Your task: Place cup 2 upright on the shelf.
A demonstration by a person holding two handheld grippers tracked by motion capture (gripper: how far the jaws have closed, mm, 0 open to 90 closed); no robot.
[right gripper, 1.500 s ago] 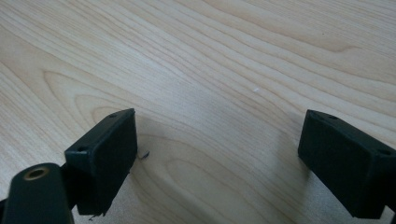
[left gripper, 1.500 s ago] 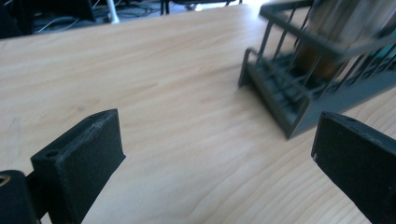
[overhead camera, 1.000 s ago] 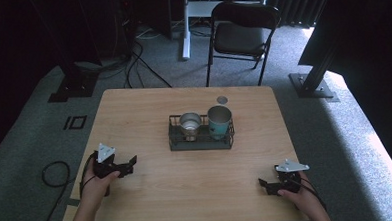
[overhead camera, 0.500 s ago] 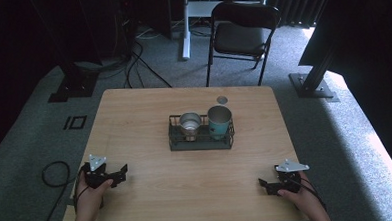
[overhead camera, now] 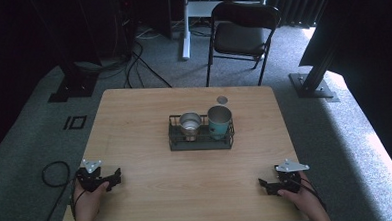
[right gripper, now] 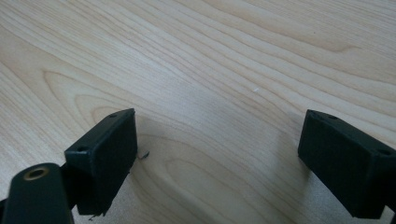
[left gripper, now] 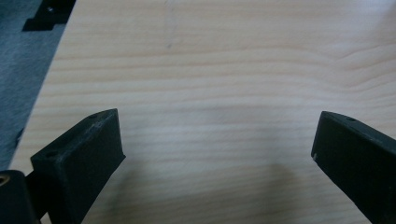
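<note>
A dark wire rack (overhead camera: 201, 140) sits at the middle of the wooden table (overhead camera: 149, 107). In it stand a metal cup (overhead camera: 190, 125) on the left and a teal cup (overhead camera: 219, 122) on the right. A small grey disc (overhead camera: 222, 99) lies on the table behind the rack. My left gripper (overhead camera: 114, 176) rests near the front left corner, open and empty, its jaws spread over bare wood (left gripper: 215, 121). At the front right, my right gripper (overhead camera: 265, 185) is open too, nothing between its fingers (right gripper: 105, 154).
A black folding chair (overhead camera: 241, 36) stands beyond the table's far edge. Cables and stand bases lie on the grey carpet to the left, and a metal base plate (overhead camera: 313, 85) at the right. The table's left edge shows in the left gripper view.
My left gripper has drawn back toward the front left corner of the table. The right gripper has stayed put.
</note>
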